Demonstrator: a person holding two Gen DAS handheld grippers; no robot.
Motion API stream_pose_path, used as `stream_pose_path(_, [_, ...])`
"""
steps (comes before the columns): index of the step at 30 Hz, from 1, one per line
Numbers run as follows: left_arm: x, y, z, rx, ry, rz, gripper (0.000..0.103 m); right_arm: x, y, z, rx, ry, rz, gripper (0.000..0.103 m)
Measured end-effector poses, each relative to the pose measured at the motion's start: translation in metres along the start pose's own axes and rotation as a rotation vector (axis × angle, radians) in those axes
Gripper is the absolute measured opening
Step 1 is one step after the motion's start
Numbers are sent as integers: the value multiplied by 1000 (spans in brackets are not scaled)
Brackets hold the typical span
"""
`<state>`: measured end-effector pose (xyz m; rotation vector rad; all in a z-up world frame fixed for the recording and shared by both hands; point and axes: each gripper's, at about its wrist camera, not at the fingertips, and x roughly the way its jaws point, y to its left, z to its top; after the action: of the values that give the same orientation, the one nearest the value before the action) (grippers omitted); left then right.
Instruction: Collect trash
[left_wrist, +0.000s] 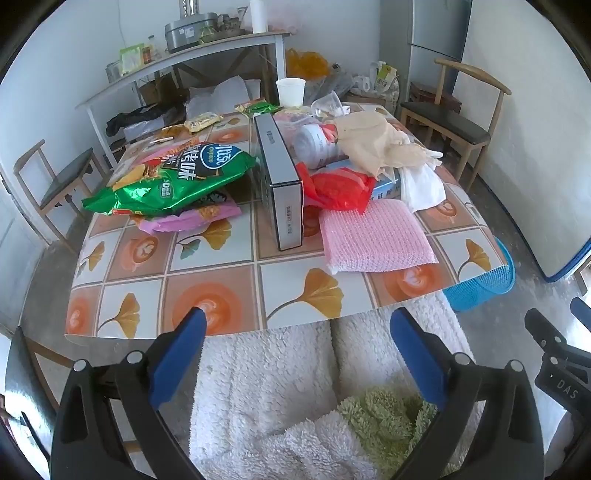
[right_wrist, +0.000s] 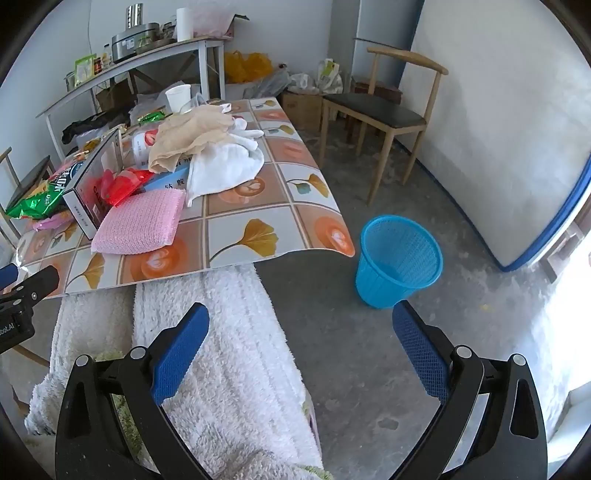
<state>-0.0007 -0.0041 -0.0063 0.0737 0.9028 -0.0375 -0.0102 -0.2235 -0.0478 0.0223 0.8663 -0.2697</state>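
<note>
Your left tool and right tool hang spread wide, pinching nothing, above your fleecy white lap. Ahead, trash crowds the patterned tabletop: a green snack bag, a red wrapper, crumpled tissue. A blue wastebasket stands on the floor beside the tabletop's corner.

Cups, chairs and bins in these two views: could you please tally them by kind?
Cups: 2, a paper cup and a clear cup
Chairs: 2, one by the wall, one at the far side
Bins: 1, blue
Total: 5
</note>
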Motion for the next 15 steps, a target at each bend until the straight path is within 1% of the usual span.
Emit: stream_pose_path(15, [2,-6,-6,1,6,-2,97,0,-1,1,2,4,5,96])
